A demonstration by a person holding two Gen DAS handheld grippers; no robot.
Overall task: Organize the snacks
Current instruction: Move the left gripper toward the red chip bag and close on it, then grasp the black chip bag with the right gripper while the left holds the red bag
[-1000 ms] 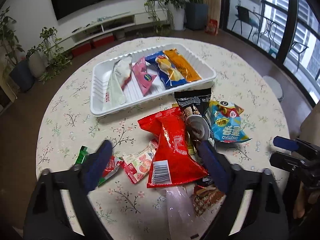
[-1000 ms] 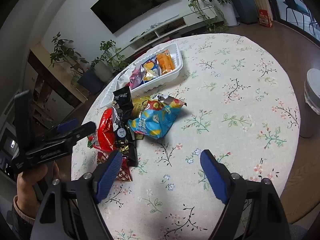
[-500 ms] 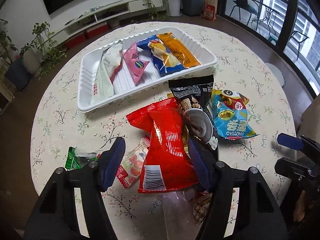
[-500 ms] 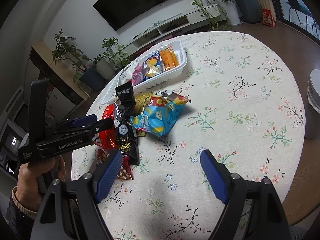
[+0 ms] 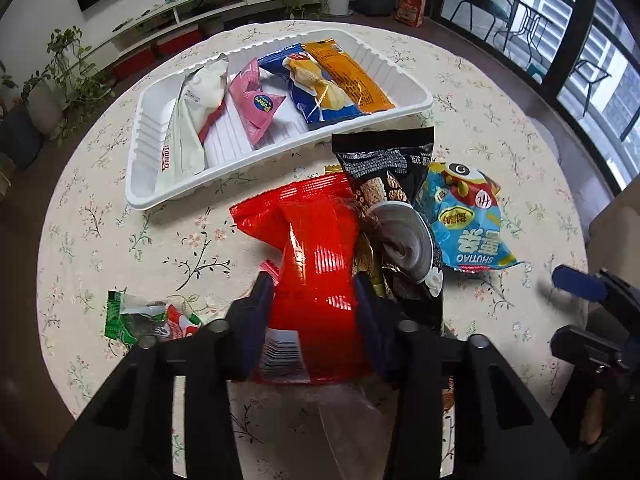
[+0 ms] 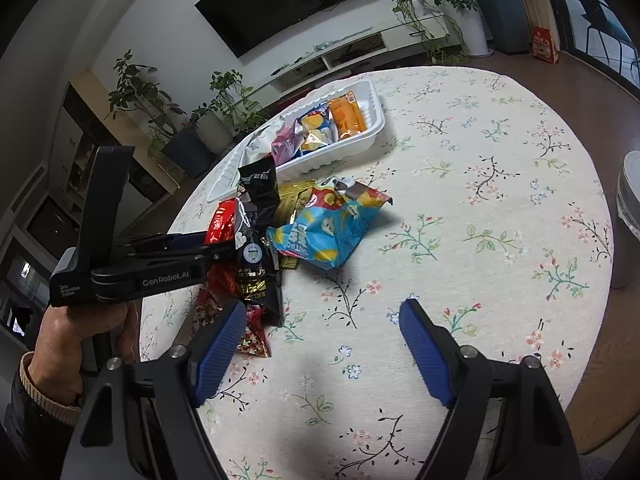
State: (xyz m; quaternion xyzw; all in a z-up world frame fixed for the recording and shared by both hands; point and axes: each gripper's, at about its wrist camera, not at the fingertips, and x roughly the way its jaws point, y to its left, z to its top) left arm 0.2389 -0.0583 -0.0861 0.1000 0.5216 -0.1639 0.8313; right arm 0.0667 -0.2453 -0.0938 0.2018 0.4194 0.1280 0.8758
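Note:
A round floral table (image 5: 120, 240) carries a pile of snack packs and a white tray (image 5: 160, 196) that holds several packs. My left gripper (image 5: 314, 304) points steeply down at the pile. Its jaws are closing, and both blue pads press the sides of the red snack bag (image 5: 316, 240) near its lower end. The right wrist view shows that gripper (image 6: 216, 240), held by a hand (image 6: 68, 340), at the red bag (image 6: 220, 220). My right gripper (image 6: 322, 308) hovers over bare tablecloth to the right of the pile; its jaws are closing slightly with nothing between them.
A black snack bag (image 5: 384, 164) and a blue bag (image 5: 468, 224) lie against the red bag's right side. A green and red packet (image 5: 136, 316) lies left of the fingers, a clear wrapper (image 5: 348, 412) below them. A pale bin (image 6: 628, 216) stands past the table's right edge.
My left gripper came down over the red bag and its jaws narrowed from wide apart until the pads met the bag's sides. The right gripper stayed in place, its jaws a little narrower.

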